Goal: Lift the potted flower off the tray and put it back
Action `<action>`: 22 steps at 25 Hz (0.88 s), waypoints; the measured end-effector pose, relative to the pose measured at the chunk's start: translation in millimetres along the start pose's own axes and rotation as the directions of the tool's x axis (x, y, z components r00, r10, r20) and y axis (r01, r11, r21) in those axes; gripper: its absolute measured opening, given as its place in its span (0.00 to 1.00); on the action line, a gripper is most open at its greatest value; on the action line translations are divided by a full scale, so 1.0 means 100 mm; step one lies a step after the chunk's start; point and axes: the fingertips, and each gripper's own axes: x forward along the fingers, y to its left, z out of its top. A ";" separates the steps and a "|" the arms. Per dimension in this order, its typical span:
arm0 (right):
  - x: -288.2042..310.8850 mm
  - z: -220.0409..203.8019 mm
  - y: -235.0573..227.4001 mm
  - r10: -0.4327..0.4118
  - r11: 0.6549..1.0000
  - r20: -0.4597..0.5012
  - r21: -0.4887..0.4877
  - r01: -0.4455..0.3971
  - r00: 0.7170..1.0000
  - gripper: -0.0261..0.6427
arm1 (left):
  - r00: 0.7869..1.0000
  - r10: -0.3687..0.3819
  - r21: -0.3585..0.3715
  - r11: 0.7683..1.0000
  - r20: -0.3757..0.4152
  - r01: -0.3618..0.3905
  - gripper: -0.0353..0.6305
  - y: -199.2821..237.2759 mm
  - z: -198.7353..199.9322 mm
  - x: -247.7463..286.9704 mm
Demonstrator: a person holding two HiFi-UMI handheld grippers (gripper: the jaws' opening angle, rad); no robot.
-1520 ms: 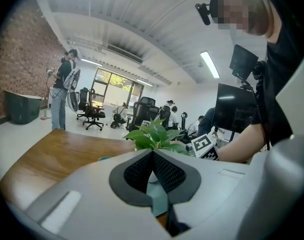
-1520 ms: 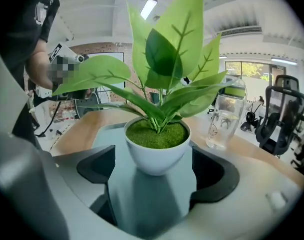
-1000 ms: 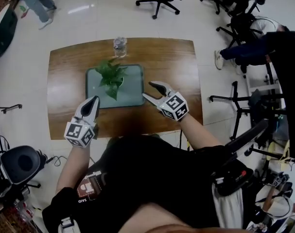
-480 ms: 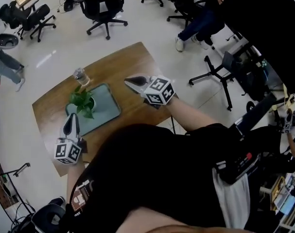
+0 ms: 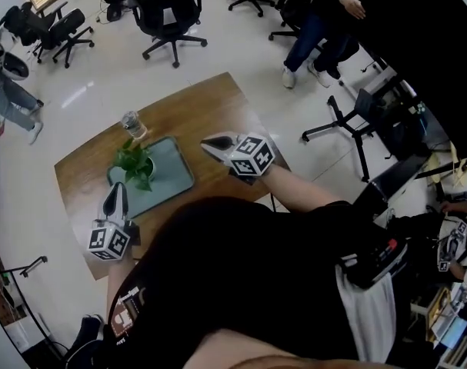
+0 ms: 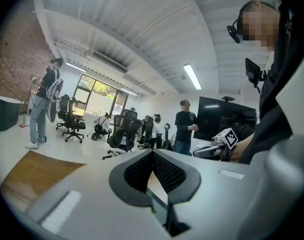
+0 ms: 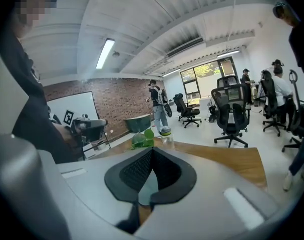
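Wooden table (image 5: 214, 106): potted flower (image 5: 135, 162) on tray (image 5: 175, 174), between left claw (image 5: 116, 194) and right claw (image 5: 210, 144), both pressed together, empty.

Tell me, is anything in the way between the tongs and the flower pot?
Nothing visible is. The left tongs and right tongs are shut and empty, with only table and tray before the potted flower. The bottle stands beyond the tray.

Looking down on a pale glossy floor (image 5: 218, 44) and black office chairs (image 5: 168, 6); facing a brick wall (image 7: 116, 104), bright windows (image 6: 99, 91), ceiling strip lights (image 6: 192, 76).
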 end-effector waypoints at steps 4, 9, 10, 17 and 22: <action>0.05 0.05 0.02 0.015 1.000 -0.002 -0.014 -0.015 1.000 0.06 | 1.000 0.010 -0.013 1.000 -0.008 -0.010 0.06 -0.02 -0.04 -0.03; 0.02 0.04 0.03 0.019 1.000 -0.012 -0.017 -0.019 1.000 0.06 | 1.000 0.021 -0.024 0.999 -0.015 -0.021 0.06 -0.04 -0.07 -0.08; 0.01 0.04 0.02 0.018 1.000 -0.013 -0.017 -0.018 1.000 0.06 | 1.000 0.020 -0.026 0.999 -0.015 -0.020 0.06 -0.03 -0.07 -0.08; -0.01 0.00 -0.01 0.014 1.000 -0.013 -0.024 -0.015 1.000 0.06 | 1.000 0.007 -0.028 1.000 -0.017 -0.007 0.06 -0.05 -0.11 -0.02; -0.05 -0.05 0.01 0.014 1.000 -0.018 -0.014 -0.015 1.000 0.06 | 0.999 0.009 -0.040 0.999 -0.035 -0.010 0.06 -0.08 -0.16 -0.08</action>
